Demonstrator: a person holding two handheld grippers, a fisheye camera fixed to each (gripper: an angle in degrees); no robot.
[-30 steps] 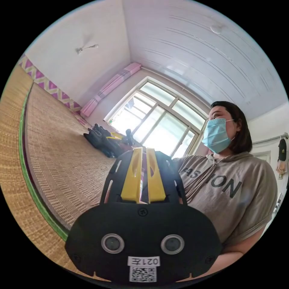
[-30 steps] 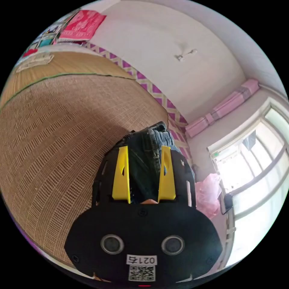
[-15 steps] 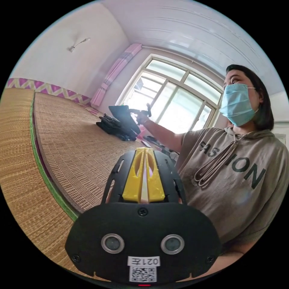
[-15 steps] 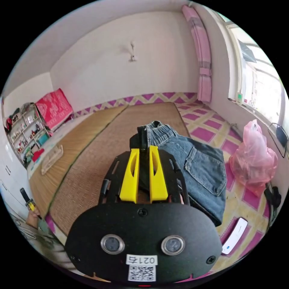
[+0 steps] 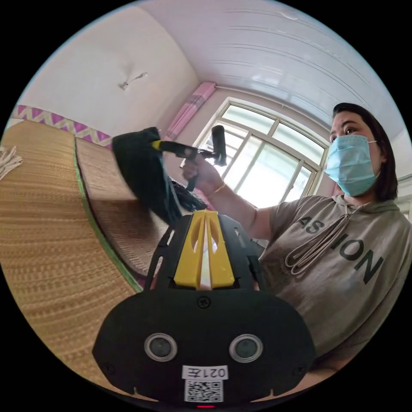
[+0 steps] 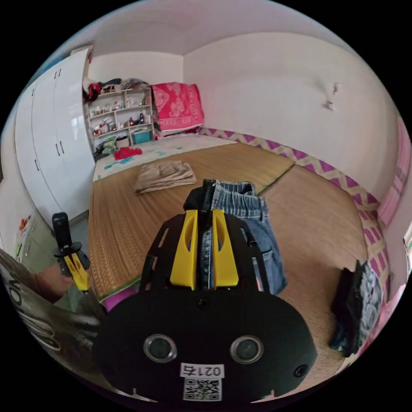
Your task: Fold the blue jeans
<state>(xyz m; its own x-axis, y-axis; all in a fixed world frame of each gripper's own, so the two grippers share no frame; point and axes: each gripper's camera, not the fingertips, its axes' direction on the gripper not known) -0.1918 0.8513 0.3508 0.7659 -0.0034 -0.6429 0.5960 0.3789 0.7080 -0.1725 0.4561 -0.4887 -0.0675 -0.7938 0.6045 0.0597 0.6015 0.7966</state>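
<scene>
Here, from left to right: a folded beige garment point(image 6: 164, 175) lies on the woven straw mat point(image 6: 128, 223); the right gripper point(image 6: 204, 253), its yellow jaws clamped on the waistband, holds the blue denim jeans point(image 6: 240, 210) above it; a dark clothes pile point(image 6: 356, 304) sits beyond. The left gripper point(image 5: 205, 251) is closed with nothing in it.

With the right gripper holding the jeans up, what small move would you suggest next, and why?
Probably lower the blue jeans onto the open woven mat ahead. The right gripper pinches them at the waistband and they hang off the mat, while the left gripper is shut on nothing.
</scene>
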